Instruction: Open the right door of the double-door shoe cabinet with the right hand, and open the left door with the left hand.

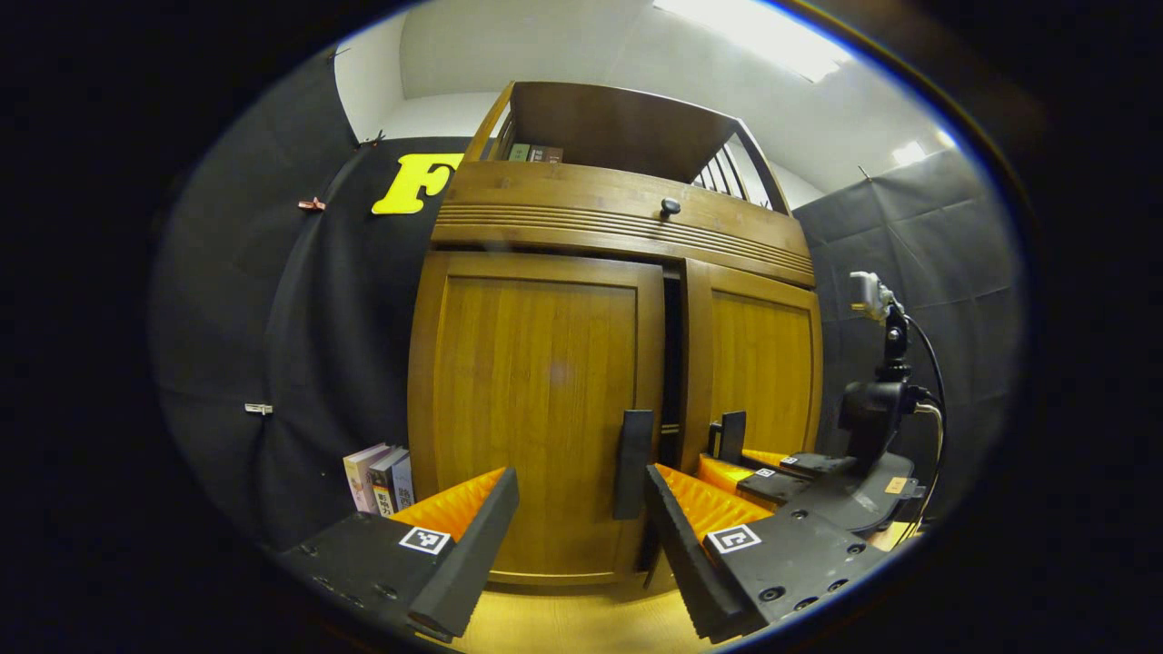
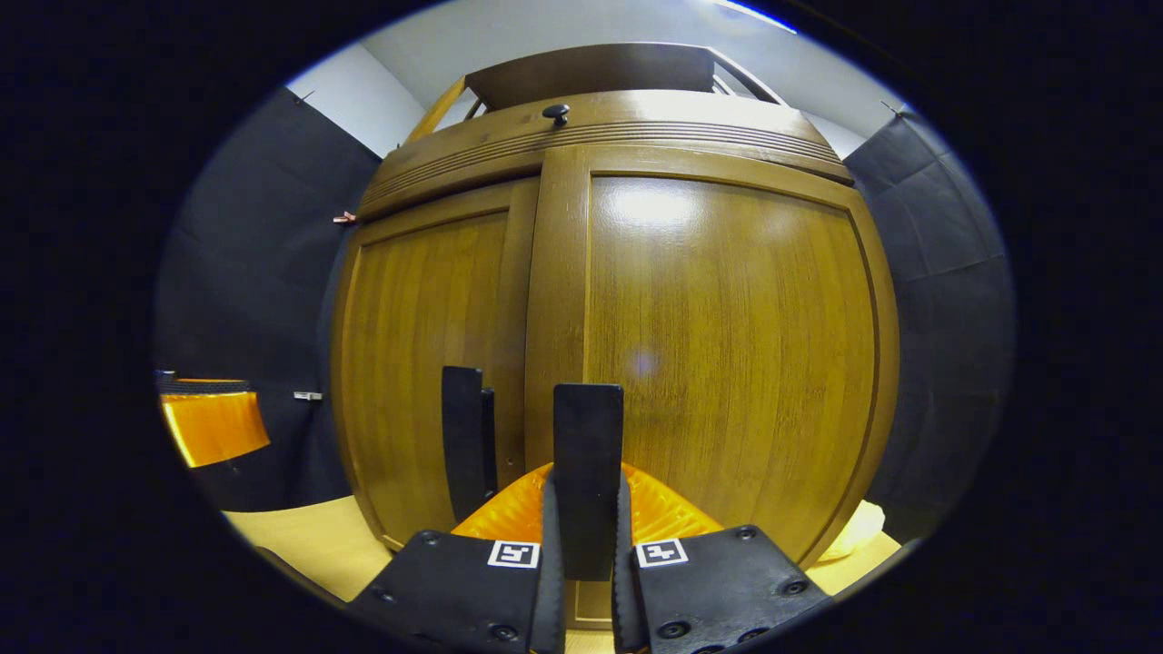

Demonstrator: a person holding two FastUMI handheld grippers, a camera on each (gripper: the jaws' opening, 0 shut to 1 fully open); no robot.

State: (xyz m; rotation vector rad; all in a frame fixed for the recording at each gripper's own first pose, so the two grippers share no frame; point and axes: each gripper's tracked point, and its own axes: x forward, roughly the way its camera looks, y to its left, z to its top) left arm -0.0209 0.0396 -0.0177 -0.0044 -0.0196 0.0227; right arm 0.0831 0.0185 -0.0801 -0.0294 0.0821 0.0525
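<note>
Faces the cabinet (image 1: 545,400) head-on, close, in both views. Stands it on a pale wood surface (image 1: 572,622), against the booth's black wall.

In the right gripper view: clamps the right gripper (image 2: 586,490) on the right handle (image 2: 588,454), a dark upright bar near the inner edge of the right door (image 2: 727,345). Keeps the fingers (image 2: 543,563) narrow, one pressed on each side of the bar. Shows the left handle (image 2: 463,436) just to the left, on the left door (image 2: 427,363), untouched from this side.

In the left gripper view: holds the left gripper (image 1: 581,474) low before the left door, fingers (image 1: 463,545) spread wide. Places the left handle between the fingertips, just beside the right finger and well apart from the left one; cannot tell whether that right fingertip touches the bar. Grips nothing here. Shows a dark narrow gap between the two doors, running up from the handles. Shows the right gripper farther off to the right, at the right handle, with a small camera (image 1: 870,295) on a stalk above it.

Above the doors, carries a drawer front with a round knob (image 1: 670,206), and over that an open shelf (image 1: 618,127). Leaves a few books (image 1: 377,477) upright at the cabinet's near left corner, touching the wall cloth or just beside it.
</note>
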